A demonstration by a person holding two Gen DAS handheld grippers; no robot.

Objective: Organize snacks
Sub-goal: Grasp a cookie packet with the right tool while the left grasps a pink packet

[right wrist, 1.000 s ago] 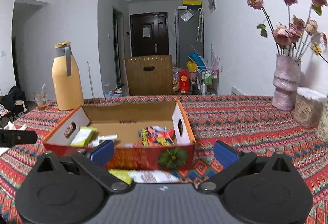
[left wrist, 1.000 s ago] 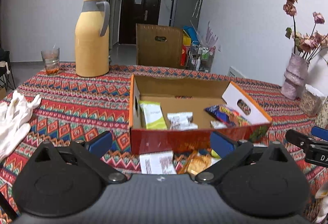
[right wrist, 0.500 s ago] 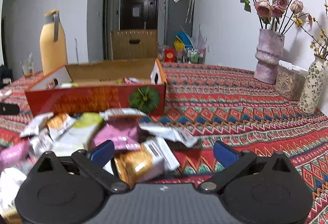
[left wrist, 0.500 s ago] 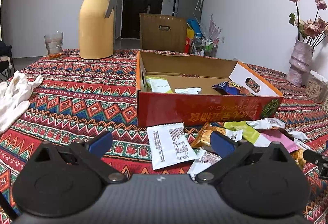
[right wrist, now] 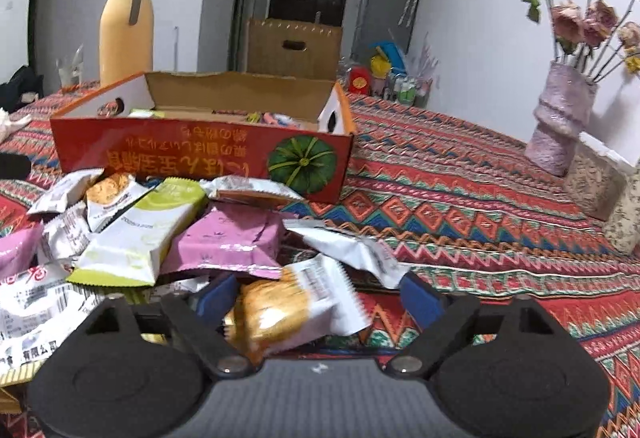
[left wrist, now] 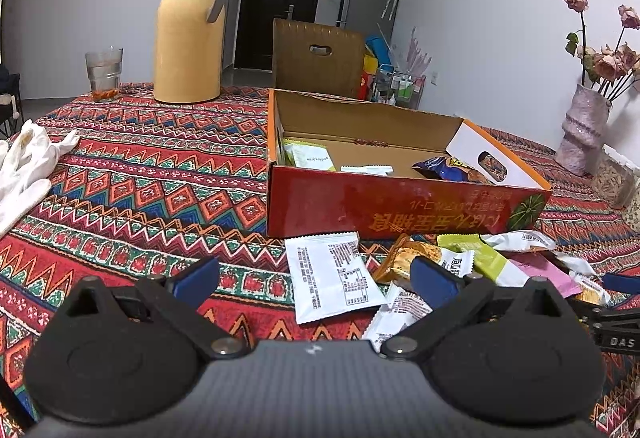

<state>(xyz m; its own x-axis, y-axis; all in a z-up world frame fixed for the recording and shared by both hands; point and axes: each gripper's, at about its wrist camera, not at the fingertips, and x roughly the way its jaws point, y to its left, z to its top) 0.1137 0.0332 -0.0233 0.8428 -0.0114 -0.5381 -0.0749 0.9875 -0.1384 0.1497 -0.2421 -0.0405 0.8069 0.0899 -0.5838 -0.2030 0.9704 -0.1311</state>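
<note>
A red cardboard box stands open on the patterned tablecloth and holds a few snack packets; it also shows in the right wrist view. A pile of loose snack packets lies in front of it. My left gripper is open just above a white packet. My right gripper is open, low over the pile, with an orange-and-white packet lying between its fingers. A pink packet and a green-and-white one lie just beyond.
A yellow thermos jug and a glass stand at the far left. White gloves lie at the left edge. A pink vase with dried roses and patterned containers stand at the right.
Both grippers have dropped from box height down to the pile in front of the box. The right gripper has moved forward so the orange-and-white packet sits between its fingers.
</note>
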